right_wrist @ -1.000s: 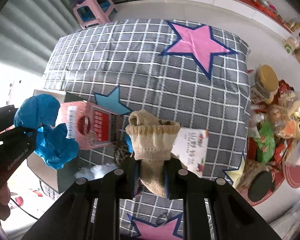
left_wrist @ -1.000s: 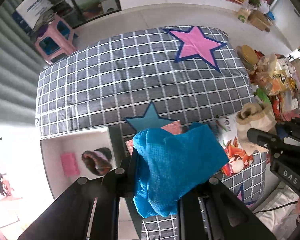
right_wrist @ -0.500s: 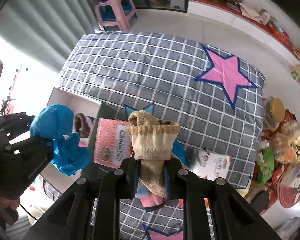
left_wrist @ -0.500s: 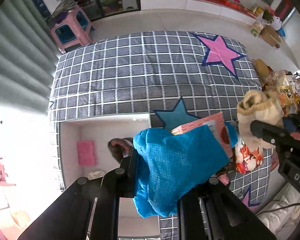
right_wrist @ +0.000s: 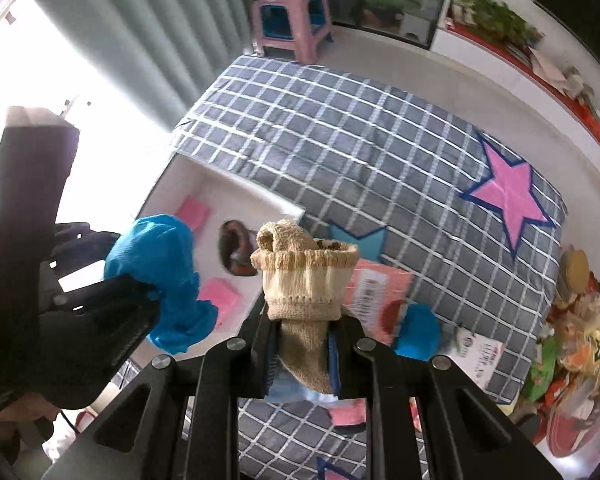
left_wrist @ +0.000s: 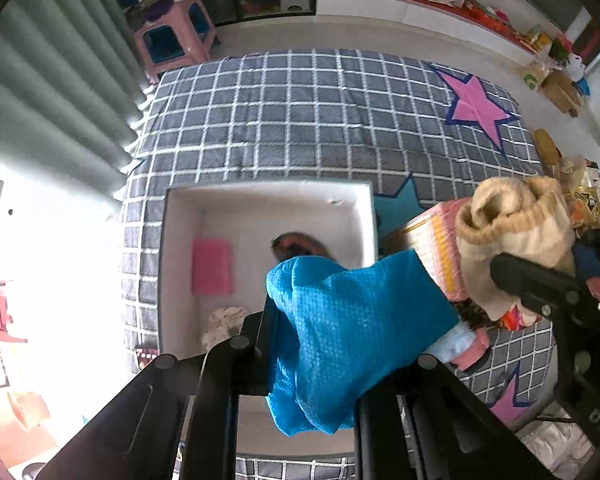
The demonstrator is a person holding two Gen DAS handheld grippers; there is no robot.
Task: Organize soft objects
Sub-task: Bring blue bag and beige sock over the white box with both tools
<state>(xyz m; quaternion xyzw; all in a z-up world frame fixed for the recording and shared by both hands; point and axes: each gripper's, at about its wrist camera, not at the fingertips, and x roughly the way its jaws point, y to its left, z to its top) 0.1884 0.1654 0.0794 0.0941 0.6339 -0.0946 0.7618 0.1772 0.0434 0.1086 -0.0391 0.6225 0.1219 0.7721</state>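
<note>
My left gripper is shut on a blue waffle cloth and holds it above the near right part of a white box. The cloth also shows in the right wrist view. My right gripper is shut on a beige sock, held in the air to the right of the box; the sock shows in the left wrist view. In the box lie a pink cloth, a dark brown soft item and a pale bundle.
The box stands on a grey checked bedspread with pink and blue stars. A pink packet, a blue item and papers lie right of the box. Clutter piles at the bed's right edge. A pink stool stands beyond.
Both grippers have moved left toward the white box with their loads. The box now sits under and ahead of the blue cloth, and the sock is closer to it.
</note>
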